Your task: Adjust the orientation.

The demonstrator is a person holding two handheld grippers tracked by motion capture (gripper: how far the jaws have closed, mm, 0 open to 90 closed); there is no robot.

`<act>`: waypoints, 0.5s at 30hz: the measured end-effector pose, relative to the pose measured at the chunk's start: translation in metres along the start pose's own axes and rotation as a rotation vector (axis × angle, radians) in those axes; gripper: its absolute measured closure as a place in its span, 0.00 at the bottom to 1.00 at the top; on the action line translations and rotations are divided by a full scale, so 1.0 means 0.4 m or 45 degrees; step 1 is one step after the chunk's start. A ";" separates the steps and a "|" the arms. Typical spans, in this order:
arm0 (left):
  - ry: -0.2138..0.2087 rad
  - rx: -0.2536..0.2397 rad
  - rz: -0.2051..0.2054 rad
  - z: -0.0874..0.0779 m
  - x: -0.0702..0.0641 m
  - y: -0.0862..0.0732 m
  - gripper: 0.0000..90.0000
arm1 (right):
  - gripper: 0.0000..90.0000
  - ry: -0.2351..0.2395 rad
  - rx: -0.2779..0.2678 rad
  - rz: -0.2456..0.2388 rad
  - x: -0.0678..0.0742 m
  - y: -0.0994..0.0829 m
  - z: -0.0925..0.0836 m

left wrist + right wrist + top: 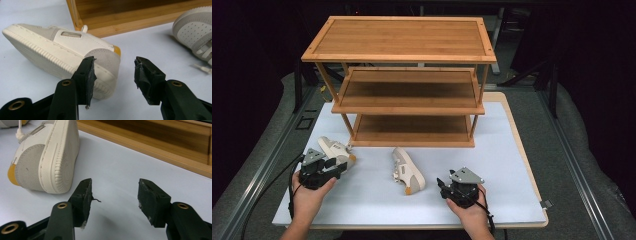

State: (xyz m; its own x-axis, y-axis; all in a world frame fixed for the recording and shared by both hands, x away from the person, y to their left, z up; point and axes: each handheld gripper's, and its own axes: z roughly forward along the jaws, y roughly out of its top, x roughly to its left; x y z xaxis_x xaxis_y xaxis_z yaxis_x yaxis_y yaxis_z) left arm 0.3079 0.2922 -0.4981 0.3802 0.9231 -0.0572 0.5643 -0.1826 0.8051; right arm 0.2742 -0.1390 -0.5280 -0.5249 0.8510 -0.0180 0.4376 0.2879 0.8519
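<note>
A: Left tool point(343, 165)?
B: Jaws apart, gripping nothing, just beside the heel of the left shoe point(334, 150), near the rack's point(412, 107) front left corner.
A: Right tool point(442, 186)?
B: Gaping too, empty, near the right shoe point(407, 171), lying before the rack.

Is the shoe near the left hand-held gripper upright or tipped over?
Tipped on its side: the shoe shows its ribbed sole facing sideways on the white table.

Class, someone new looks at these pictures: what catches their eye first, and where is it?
A three-tier wooden shoe rack stands at the back of the white mat. Two pale sneakers lie tipped on their sides before it: the left sneaker by the open left gripper, the right sneaker mid-mat.
</note>
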 end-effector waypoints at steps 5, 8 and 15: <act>0.021 0.006 0.028 -0.004 -0.004 -0.006 0.55 | 0.50 0.002 -0.002 0.007 -0.003 0.000 -0.001; 0.049 0.013 0.057 -0.010 -0.009 -0.013 0.55 | 0.50 0.000 -0.009 0.013 -0.006 0.000 -0.005; 0.053 0.017 0.021 -0.028 0.002 -0.031 0.53 | 0.50 -0.005 -0.015 0.024 -0.010 0.001 -0.008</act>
State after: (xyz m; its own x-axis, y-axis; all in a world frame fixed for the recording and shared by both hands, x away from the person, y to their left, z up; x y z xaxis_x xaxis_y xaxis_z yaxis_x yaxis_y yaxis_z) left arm 0.2929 0.2989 -0.5014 0.3585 0.9333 -0.0191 0.5679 -0.2019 0.7979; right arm 0.2742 -0.1437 -0.5262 -0.5140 0.8578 -0.0039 0.4386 0.2668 0.8582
